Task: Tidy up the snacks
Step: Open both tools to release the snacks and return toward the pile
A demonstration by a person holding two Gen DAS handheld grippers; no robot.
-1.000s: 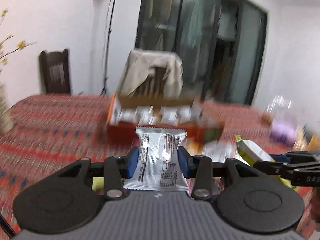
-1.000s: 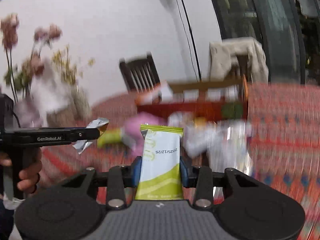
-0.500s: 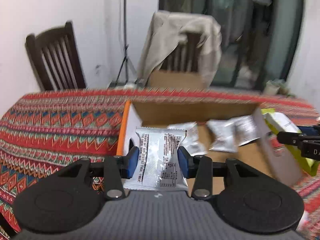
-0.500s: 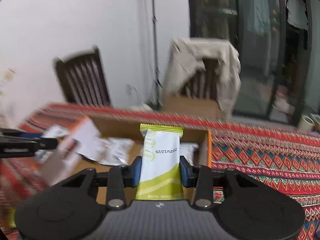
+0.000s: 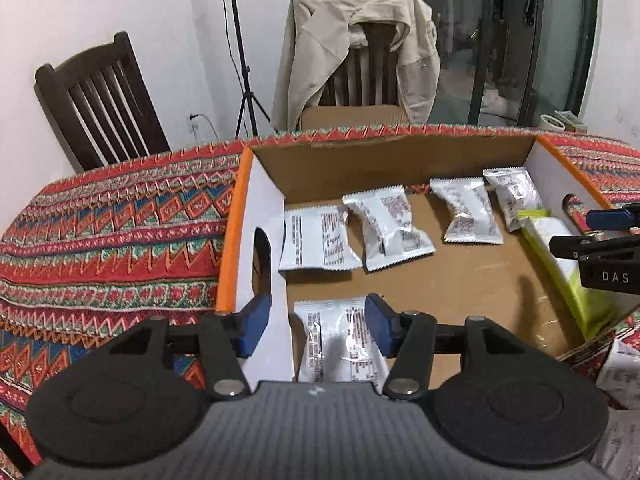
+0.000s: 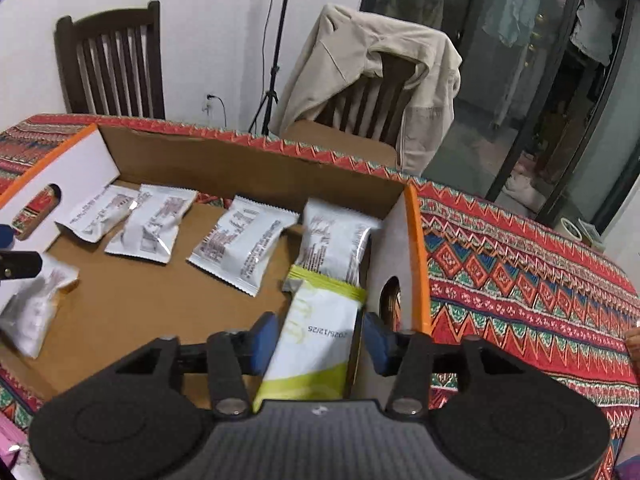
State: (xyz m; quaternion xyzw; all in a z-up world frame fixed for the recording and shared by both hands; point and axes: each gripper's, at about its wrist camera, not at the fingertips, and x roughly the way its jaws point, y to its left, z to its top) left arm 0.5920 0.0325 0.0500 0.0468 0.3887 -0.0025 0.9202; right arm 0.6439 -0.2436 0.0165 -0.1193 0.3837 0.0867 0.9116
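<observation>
A cardboard box (image 5: 236, 216) with an orange rim and white end walls holds several silver snack packets (image 5: 388, 232) in a row along its back. My left gripper (image 5: 316, 330) hovers over the box's near left corner, jaws opening. A silver packet (image 5: 340, 344) lies loose between them, and the left pad is clear of it. My right gripper (image 6: 320, 340) is over the box's (image 6: 416, 248) right end, jaws opening, with a green-and-white packet (image 6: 320, 332) loose between the pads. Each gripper shows at the edge of the other's view.
The box sits on a red patterned tablecloth (image 5: 112, 232). Behind the table stand a dark wooden chair (image 5: 100, 100), a chair draped with a beige jacket (image 5: 360, 40) and a light stand (image 5: 240, 48). More packets (image 5: 620, 368) lie outside the box at the right.
Both grippers swung from the snack pile over to the open box and tipped downward. Their jaws have spread, and the silver packet and the green packet are no longer pinched.
</observation>
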